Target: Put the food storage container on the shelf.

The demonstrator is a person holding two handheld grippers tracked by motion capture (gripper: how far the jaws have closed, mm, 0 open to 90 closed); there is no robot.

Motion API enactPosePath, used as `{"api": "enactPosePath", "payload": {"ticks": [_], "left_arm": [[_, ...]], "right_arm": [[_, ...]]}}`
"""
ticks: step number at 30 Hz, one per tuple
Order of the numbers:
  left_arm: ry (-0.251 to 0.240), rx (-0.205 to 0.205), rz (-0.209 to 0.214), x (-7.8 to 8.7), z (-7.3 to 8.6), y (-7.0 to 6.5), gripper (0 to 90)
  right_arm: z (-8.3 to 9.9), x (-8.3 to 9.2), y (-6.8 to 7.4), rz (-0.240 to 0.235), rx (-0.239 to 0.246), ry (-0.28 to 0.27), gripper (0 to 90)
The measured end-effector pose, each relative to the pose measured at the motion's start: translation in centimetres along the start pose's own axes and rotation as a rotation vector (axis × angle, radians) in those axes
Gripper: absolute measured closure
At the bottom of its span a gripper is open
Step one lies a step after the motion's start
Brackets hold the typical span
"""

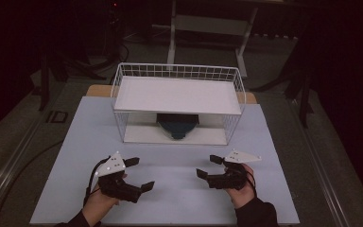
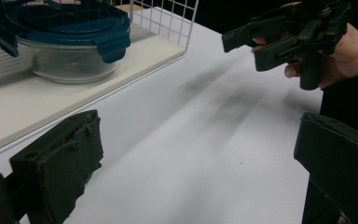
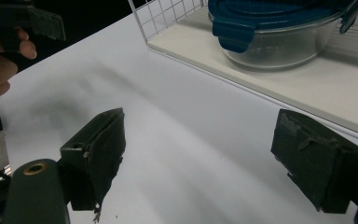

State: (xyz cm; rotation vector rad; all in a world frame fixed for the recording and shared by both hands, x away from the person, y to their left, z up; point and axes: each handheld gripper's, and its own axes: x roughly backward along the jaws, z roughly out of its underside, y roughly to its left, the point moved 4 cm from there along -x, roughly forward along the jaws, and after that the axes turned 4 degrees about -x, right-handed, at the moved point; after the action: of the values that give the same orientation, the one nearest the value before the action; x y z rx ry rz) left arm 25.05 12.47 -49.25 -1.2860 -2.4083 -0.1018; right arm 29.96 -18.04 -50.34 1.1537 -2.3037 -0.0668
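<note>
The table [image 1: 170,189] fills the centre of the high view under a pale sheet, giving both grippers a flat, bare staging area in the lower half of the frame.

The rack [image 1: 178,101], a white wire shelf unit, stands at centre frame toward the far edge of the sheet. Its open front faces the person, probably so that the lower level can be reached straight on. The upper shelf is bare.

The bowl [image 1: 178,125], clear glass with a blue clip-on lid, sits on the rack's lower board, under the middle of the upper shelf. In the left gripper view it lies at upper left [image 2: 60,42]; in the right gripper view, at upper right [image 3: 279,32]. Its lid is on and its side clips hang down, so it should lift as one unit.

The left gripper [image 1: 134,174] sits at lower left of the high view, jaws spread wide and empty, angled toward frame centre. The right gripper [image 1: 211,166] sits at lower centre-right, likewise wide and empty. Both are well apart from the bowl and flank it, a stance suited to a two-sided approach through the rack's front.

Each hand wraps its gripper from below, at the bottom edge.
</note>
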Motion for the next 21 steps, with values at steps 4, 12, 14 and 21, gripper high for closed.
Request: {"api": "enactPosePath", "payload": {"ticks": [4, 12, 14, 21], "left_arm": [[0.005, -0.001, -0.002, 0.0, 0.3, 0.0, 1.2], [0.032, -0.017, -0.003, -0.3, 1.2, 0.0, 1.2], [0.034, -0.020, -0.003, -0.3, 1.2, 0.0, 1.2], [0.037, -0.037, -0.006, -0.6, 1.5, -0.2, 1.2]], "right_arm": [[0.4, 0.4, -0.1, 0.004, 0.009, -0.001, 17.2], [1.9, 1.6, -0.6, 0.014, 0.030, -0.006, 17.4], [2.2, 1.8, -0.8, 0.022, 0.034, 0.005, 17.5], [2.9, 1.6, -1.2, 0.028, 0.023, 0.023, 18.9]]}}
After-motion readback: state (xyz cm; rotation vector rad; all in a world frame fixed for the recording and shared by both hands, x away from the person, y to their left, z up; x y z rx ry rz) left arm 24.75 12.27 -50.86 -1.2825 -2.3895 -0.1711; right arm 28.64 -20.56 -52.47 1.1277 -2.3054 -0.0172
